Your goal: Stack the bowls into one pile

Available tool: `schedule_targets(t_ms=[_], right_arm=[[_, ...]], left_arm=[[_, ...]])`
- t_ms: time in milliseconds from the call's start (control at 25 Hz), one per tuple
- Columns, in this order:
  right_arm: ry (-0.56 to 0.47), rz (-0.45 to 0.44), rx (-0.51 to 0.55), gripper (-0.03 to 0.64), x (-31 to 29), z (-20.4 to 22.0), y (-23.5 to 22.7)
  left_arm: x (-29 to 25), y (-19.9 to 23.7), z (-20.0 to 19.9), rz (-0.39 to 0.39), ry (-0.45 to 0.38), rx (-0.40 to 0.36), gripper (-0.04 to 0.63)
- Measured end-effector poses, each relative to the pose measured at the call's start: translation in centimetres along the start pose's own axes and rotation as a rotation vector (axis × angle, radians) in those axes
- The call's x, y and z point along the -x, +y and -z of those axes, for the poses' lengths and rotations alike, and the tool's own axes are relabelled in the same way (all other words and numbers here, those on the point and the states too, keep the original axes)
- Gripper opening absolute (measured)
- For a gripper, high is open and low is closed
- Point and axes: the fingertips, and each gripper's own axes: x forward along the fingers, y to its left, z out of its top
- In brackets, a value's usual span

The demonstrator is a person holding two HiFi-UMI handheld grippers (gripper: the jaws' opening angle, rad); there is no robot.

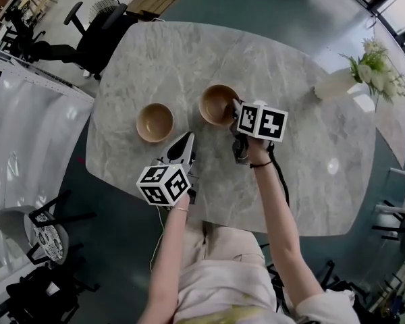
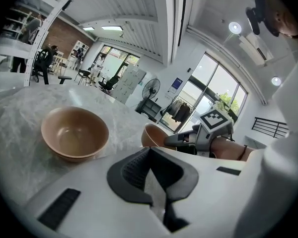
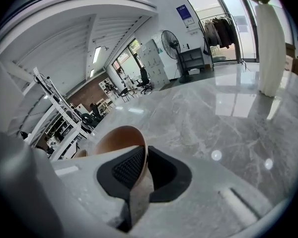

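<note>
Overhead, clamping the right gripper [image 1: 235, 106] on the held bowl [image 1: 218, 104] at the rim farthest from the loose bowl [image 1: 154, 122], likely readying a lift across onto it. Hovering the left gripper [image 1: 187, 139] just below the loose bowl, seemingly clear of that path. Looking along the left gripper: holding jaws together on nothing, facing the loose bowl, tan, smooth, upright. Looking along the right: pinching a thin tan wall between ribbed pads [image 3: 129, 168].

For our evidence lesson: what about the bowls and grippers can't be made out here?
- Right gripper view: the held bowl's lower half, behind the right gripper.
- Head view: its grip on the rim, too small, partly under the marker cube.
- Left gripper view: the held bowl's base, behind the left gripper.
</note>
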Motion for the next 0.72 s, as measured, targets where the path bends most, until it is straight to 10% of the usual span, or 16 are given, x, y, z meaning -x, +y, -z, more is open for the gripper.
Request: schedule_targets(t_ms=[720], right_arm=[[-0.052,-0.093,-0.019,0.028,-0.6,2.0,11.2]], left_arm=[[7.7,7.1,-2.5,-0.012,-0.030,0.033,0.000]])
